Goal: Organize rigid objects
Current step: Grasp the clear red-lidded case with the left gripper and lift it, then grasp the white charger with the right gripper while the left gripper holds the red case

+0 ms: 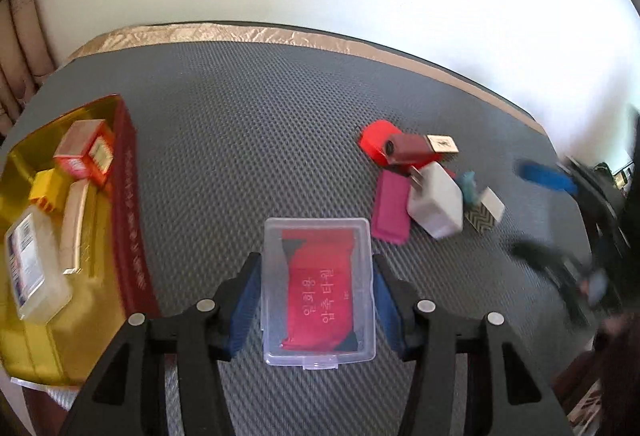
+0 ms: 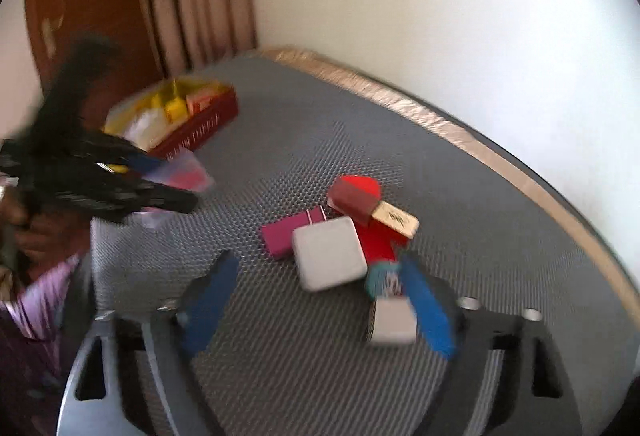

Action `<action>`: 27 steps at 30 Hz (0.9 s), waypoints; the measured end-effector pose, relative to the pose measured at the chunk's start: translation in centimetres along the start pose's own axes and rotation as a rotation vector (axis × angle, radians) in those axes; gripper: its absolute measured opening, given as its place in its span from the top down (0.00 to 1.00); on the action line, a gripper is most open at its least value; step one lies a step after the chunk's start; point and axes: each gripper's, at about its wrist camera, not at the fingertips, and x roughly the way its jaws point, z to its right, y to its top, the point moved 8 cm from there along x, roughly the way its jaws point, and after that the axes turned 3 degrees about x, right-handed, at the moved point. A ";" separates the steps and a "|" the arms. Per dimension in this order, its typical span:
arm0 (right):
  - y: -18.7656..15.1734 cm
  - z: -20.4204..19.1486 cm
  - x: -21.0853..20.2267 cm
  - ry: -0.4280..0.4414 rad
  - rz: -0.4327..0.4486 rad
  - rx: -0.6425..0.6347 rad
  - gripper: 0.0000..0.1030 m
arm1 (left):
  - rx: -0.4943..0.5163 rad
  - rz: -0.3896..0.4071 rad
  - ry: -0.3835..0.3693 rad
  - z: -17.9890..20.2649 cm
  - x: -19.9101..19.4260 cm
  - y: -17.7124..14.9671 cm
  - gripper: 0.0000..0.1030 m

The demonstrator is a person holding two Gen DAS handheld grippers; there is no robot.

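left gripper (image 1: 318, 300) clamped on a clear plastic case (image 1: 319, 296) with a red insert, blue pads pressed against its two long sides, held above the grey mat (image 1: 248, 131). at far left, a gold tray with red rim (image 1: 124, 203) holding small boxes. right gripper (image 2: 320, 300) about half open, nothing gripped; blurred small white box (image 2: 392, 320) lying just inside its right pad, contact unclear. ahead of those fingers, a loose pile on the mat: white charger block (image 2: 328, 260), magenta block (image 2: 286, 236) touching it, red piece (image 2: 360, 187) under a dark red box with a tan end (image 2: 354, 201). at the left edge of the right view, a hand (image 2: 28, 224)
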 end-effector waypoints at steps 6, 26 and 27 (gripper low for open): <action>1.9 0.3 3.3 0.062 -0.088 -0.042 0.43 | 0.023 0.027 -0.006 0.1 -2.9 -2.0 0.47; -1.6 0.3 5.9 0.038 -0.261 -0.015 0.52 | -0.085 0.089 -0.046 -3.2 -7.0 -3.2 0.47; -1.7 0.3 5.4 0.047 -0.245 0.020 0.53 | -0.098 0.113 -0.020 -4.3 -8.1 -3.2 0.47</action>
